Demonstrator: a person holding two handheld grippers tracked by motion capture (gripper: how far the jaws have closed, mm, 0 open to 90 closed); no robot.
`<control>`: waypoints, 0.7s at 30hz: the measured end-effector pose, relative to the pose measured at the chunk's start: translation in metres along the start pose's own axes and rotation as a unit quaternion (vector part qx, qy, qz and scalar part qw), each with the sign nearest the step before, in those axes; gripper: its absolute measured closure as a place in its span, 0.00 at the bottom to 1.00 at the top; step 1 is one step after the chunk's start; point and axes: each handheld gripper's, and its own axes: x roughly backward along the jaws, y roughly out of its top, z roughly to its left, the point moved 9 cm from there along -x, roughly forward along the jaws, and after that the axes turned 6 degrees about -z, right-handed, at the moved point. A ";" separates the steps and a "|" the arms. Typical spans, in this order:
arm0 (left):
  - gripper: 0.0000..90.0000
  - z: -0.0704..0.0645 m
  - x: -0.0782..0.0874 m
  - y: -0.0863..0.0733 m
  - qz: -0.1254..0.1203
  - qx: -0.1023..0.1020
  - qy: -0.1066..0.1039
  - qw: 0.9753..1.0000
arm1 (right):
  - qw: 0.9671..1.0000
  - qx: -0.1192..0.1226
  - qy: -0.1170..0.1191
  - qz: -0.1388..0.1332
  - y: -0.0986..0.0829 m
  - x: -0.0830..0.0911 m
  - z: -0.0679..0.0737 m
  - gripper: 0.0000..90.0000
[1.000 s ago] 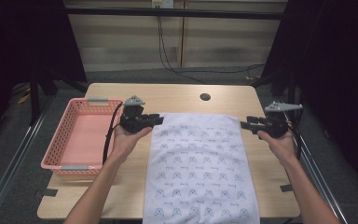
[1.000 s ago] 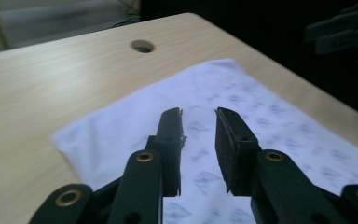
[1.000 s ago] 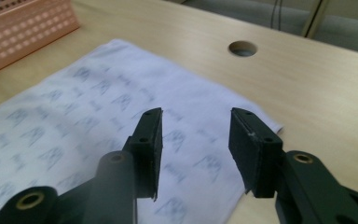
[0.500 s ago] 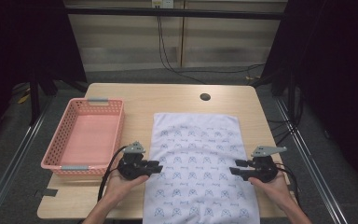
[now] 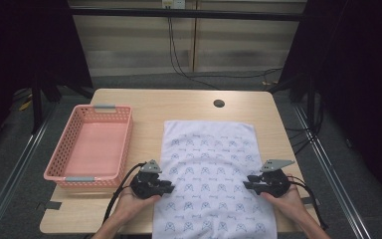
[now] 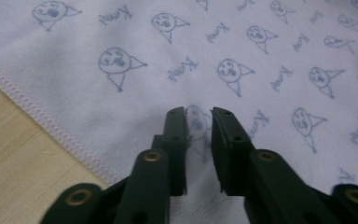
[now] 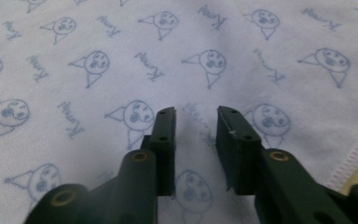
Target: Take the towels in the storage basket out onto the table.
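Currently both the left gripper (image 5: 165, 187) and right gripper (image 5: 249, 185) hover with jaws slightly parted, empty, over the white printed cloth (image 5: 213, 174) near the table's front edge; uneven pinches could wrinkle it.

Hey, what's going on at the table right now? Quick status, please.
Left gripper and right gripper open, jaws over the side edges of the towel. Towel flat, not gripped. Pink basket off to the left, nothing in the way.

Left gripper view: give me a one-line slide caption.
Left hand-held gripper, jaws slightly apart, poised over the printed white towel near its stitched hem, with bare wooden table beside.
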 end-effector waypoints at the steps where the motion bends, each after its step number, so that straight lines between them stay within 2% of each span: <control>1: 0.91 0.000 0.001 -0.001 0.000 -0.003 0.002 1.000 | 1.000 -0.001 0.000 0.005 -0.001 0.002 0.000 0.85; 3: 0.95 -0.002 0.002 -0.003 0.003 -0.007 0.000 1.000 | 1.000 0.005 0.002 0.004 -0.003 0.003 0.003 0.91; 6: 0.97 -0.005 0.003 -0.005 0.003 -0.007 0.002 1.000 | 1.000 0.002 0.004 0.012 -0.007 0.007 0.010 0.95; 10: 0.98 -0.013 0.006 -0.010 0.011 -0.008 -0.006 1.000 | 1.000 -0.003 0.009 0.015 -0.009 0.010 0.013 0.96; 12: 0.98 -0.018 0.007 -0.012 0.015 -0.004 -0.017 1.000 | 1.000 -0.002 0.011 0.018 -0.012 0.012 0.016 0.96; 14: 0.98 -0.024 0.009 -0.014 0.022 -0.010 -0.030 0.999 | 0.999 -0.010 0.026 0.023 -0.017 0.019 0.025 0.96; 15: 0.98 -0.025 0.010 -0.015 0.024 -0.010 -0.033 0.999 | 0.999 -0.010 0.026 0.023 -0.017 0.019 0.025 0.96; 18: 0.98 -0.031 0.013 -0.020 0.025 0.007 -0.045 0.999 | 0.999 -0.008 0.036 0.031 -0.023 0.025 0.036 0.96; 20: 0.98 -0.035 0.016 -0.023 0.032 0.002 -0.042 0.999 | 0.998 -0.010 0.047 0.039 -0.026 0.028 0.040 0.96; 21: 0.98 -0.039 0.017 -0.024 0.032 0.005 -0.049 0.998 | 0.998 -0.010 0.054 0.038 -0.026 0.028 0.042 0.97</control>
